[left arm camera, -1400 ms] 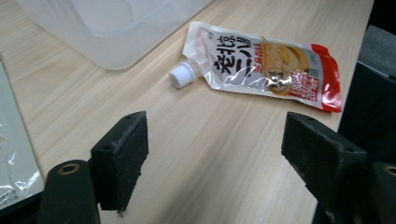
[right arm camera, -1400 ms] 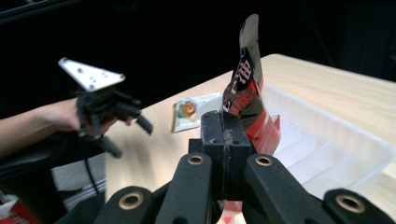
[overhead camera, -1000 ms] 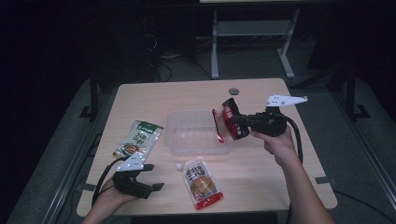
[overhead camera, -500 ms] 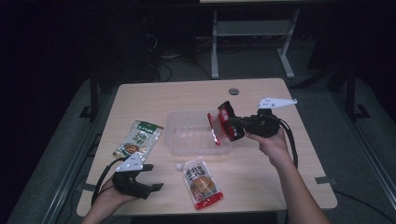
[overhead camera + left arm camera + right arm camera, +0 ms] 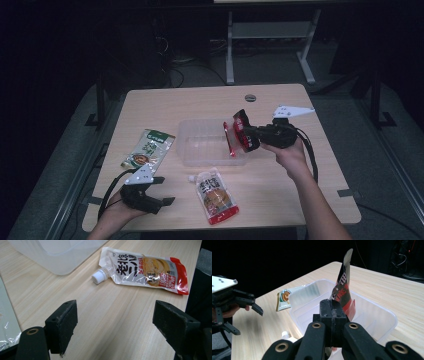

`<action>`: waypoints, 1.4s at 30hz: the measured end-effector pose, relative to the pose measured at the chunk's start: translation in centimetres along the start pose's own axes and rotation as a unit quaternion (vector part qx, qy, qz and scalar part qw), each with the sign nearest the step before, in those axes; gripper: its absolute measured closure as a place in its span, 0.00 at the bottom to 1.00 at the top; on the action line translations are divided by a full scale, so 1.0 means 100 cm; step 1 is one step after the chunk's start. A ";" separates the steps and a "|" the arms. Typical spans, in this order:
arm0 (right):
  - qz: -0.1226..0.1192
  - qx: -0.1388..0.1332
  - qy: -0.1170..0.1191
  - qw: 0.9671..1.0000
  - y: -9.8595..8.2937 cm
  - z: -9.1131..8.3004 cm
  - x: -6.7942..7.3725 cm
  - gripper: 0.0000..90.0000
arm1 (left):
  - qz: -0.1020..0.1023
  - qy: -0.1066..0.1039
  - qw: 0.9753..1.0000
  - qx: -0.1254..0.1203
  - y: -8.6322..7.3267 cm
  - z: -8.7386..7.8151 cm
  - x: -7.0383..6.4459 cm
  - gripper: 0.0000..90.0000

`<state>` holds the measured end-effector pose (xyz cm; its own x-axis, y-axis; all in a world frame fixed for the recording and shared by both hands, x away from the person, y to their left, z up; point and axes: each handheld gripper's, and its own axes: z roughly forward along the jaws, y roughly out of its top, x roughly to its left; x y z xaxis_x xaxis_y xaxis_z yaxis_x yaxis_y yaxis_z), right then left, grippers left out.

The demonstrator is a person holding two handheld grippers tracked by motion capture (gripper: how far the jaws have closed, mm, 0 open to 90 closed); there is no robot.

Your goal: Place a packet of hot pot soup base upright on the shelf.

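My right claw [image 5: 236,134] is clenched on a red and black packet [image 5: 343,287], held edge-up over the clear plastic tub [image 5: 205,142] at mid-worktop [image 5: 300,165]. My left claw [image 5: 162,197] rests near the worktop's front left edge, jaws spread apart, gripping nothing. 1 spouted pouch [image 5: 145,271] lies flat ahead of it.

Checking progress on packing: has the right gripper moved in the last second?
Yes. The right gripper, shut on the red packet, has moved left, over the clear tub.
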<state>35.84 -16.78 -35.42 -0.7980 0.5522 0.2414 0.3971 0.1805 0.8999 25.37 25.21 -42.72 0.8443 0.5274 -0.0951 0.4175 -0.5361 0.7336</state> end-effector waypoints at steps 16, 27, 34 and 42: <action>-0.003 0.019 -0.018 1.000 0.001 0.011 0.002 1.00 | 0.000 -0.006 1.000 0.003 0.000 0.003 -0.002 0.22; 0.000 0.045 -0.033 0.998 -0.004 0.029 -0.004 0.99 | 0.001 -0.003 1.000 0.005 -0.001 0.003 0.000 0.22; 0.006 0.055 -0.044 0.997 -0.005 0.040 -0.011 0.99 | 0.001 -0.004 1.000 0.005 -0.001 0.005 0.000 0.22; 0.004 0.074 -0.065 0.995 -0.006 0.048 -0.015 0.90 | 0.003 -0.004 1.000 0.008 -0.002 0.010 0.000 0.22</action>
<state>39.00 -13.81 -38.06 -0.7331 0.6530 0.1899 0.4725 0.2882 0.8329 25.65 24.65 -43.50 0.8492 0.5191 -0.0967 0.4183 -0.5495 0.7233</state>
